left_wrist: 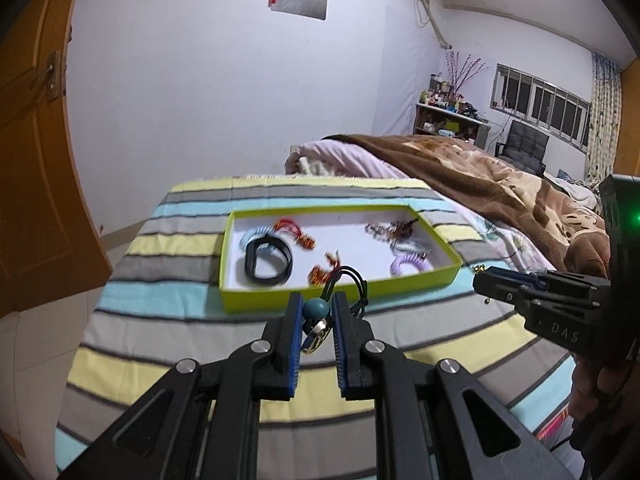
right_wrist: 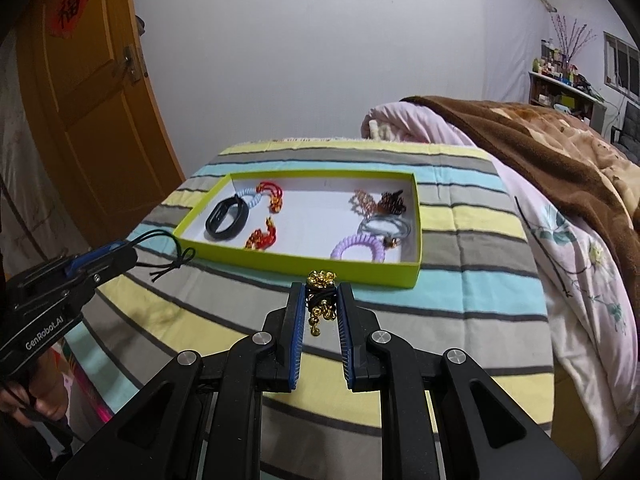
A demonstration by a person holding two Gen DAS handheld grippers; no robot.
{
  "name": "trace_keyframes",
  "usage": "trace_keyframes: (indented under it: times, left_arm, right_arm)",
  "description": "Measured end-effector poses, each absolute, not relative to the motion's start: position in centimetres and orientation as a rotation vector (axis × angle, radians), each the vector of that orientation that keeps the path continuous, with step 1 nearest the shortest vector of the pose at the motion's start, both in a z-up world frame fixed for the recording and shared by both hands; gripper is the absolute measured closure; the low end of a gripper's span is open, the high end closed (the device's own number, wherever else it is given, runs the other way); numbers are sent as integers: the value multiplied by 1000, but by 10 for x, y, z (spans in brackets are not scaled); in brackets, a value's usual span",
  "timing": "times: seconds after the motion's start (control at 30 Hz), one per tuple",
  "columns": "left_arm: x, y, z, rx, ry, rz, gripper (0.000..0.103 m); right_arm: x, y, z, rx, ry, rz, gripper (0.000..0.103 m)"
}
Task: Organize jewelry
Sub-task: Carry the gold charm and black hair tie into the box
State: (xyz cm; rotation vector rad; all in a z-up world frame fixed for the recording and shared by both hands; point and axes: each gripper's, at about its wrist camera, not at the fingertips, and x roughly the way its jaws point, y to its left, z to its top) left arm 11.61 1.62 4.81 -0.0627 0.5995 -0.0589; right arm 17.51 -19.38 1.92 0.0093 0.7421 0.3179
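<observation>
A shallow yellow-green tray (left_wrist: pixel 256 298) (right_wrist: pixel 304 266) with a white floor lies on the striped blanket. It holds a black band (left_wrist: pixel 267 262) (right_wrist: pixel 227 217), red knotted pieces (right_wrist: pixel 262 238), a purple coil tie (right_wrist: pixel 360 249) and other small pieces. My left gripper (left_wrist: pixel 316 312) is shut on a teal bead pendant (left_wrist: pixel 315 309) with a black cord, just before the tray's near wall. My right gripper (right_wrist: pixel 321 296) is shut on a black cord with gold bells (right_wrist: pixel 320 280), near the tray's near right corner.
The striped blanket (right_wrist: pixel 460 300) covers a raised surface. A bed with a brown blanket (right_wrist: pixel 560 152) and a pink floral sheet lies to the right. An orange door (right_wrist: pixel 88 92) stands at the left. Shelves, a chair and a window are far right.
</observation>
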Motion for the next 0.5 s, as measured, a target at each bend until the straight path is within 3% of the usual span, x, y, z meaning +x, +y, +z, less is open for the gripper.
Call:
trace_keyframes:
  times: [0.5]
  left_arm:
    - [178, 14, 49, -52, 594, -80, 88]
  right_arm:
    - [216, -193, 30, -20, 708, 318, 87]
